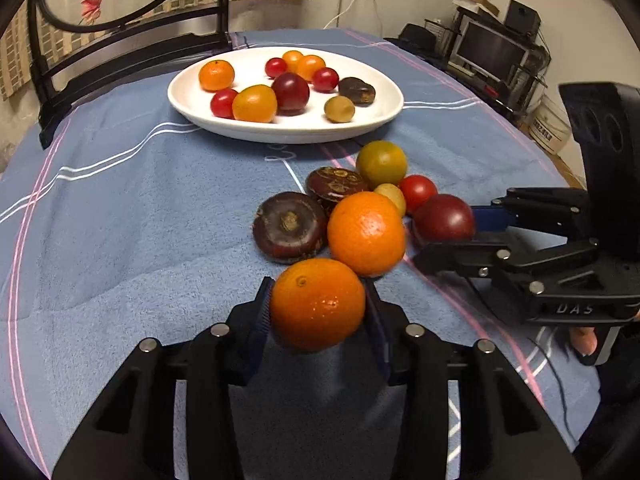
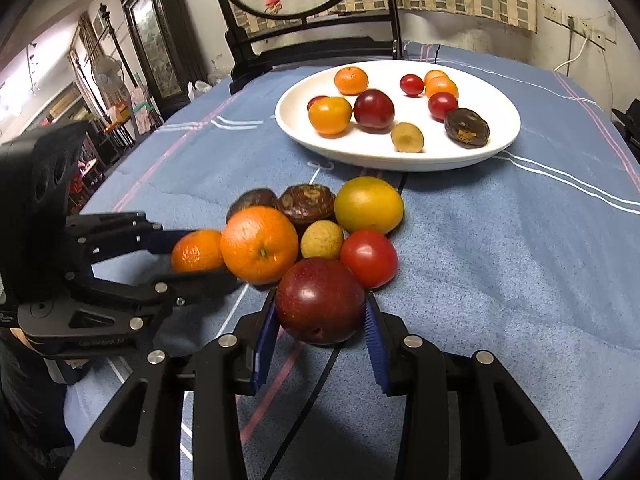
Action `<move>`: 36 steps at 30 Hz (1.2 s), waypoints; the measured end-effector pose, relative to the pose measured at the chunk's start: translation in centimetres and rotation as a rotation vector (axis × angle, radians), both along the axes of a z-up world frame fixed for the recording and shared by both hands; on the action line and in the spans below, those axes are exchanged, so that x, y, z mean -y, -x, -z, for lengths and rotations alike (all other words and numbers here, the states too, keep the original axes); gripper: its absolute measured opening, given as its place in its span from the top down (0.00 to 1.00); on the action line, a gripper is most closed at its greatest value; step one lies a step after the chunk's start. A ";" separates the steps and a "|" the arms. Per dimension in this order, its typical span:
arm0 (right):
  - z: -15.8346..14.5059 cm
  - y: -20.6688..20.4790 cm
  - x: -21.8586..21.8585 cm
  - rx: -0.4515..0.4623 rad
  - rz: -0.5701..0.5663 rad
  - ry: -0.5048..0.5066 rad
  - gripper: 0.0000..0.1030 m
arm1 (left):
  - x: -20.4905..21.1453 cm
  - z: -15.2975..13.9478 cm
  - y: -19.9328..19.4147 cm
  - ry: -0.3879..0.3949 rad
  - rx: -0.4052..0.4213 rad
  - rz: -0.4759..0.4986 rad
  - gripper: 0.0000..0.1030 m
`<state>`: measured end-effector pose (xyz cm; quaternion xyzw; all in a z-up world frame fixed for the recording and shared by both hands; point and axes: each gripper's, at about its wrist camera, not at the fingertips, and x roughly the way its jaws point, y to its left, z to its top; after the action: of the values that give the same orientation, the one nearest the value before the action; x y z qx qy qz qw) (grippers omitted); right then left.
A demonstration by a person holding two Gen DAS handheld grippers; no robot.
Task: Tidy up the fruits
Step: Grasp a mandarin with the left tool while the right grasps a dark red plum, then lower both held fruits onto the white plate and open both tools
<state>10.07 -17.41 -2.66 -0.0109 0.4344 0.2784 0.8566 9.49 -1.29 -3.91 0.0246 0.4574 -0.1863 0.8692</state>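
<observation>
While both sets of fingers are clamped, left gripper (image 1: pixel 318 306) on a mandarin (image 1: pixel 318 304), right gripper (image 2: pixel 320 316) on a plum (image 2: pixel 320 300), I'd guess next is lifting both to the plate (image 1: pixel 200 120) ahead.

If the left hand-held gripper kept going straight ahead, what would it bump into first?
Probably the bigger orange, lying just beyond the small orange that the left hand-held gripper grips. Depth is hard to judge.

Lying on the plate (image 1: pixel 192 110): ten fruits, namely four orange (image 1: pixel 216 75), three small red (image 1: pixel 276 67), one dark red (image 1: pixel 291 91), one brown (image 1: pixel 357 91) and one tan (image 1: pixel 339 109). Sitting before the plate: eight fruits, namely two oranges (image 1: pixel 366 233), two brown (image 1: pixel 289 226), one yellow-green (image 1: pixel 381 164), one tan (image 1: pixel 391 197), one red (image 1: pixel 418 192) and one dark red (image 1: pixel 444 218).
</observation>
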 end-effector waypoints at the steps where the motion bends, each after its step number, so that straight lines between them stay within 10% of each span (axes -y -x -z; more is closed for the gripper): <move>1: -0.3 0.1 0.2 0.007 -0.004 -0.023 0.61 | -0.2 -0.4 0.2 0.011 0.010 -0.010 0.59; 14: -6.8 -4.3 1.3 0.146 0.166 -0.050 0.61 | -2.4 -6.8 -6.3 0.182 0.057 -0.200 0.59; 29: -1.8 -11.0 2.8 0.113 0.288 -0.069 0.52 | 2.2 -4.5 -17.5 0.114 -0.010 -0.245 0.58; 32: -1.9 -10.7 2.7 0.140 0.304 -0.041 0.38 | 2.1 -4.3 -17.3 0.148 0.001 -0.275 0.24; 36: -1.6 -10.9 3.3 0.107 0.313 -0.064 0.32 | 1.1 -5.3 -15.6 0.210 0.038 -0.302 0.18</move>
<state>20.94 -20.76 -1.03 0.0692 0.3756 0.1545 0.9112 25.08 -2.36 1.39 -0.1318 0.4171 -0.0999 0.8937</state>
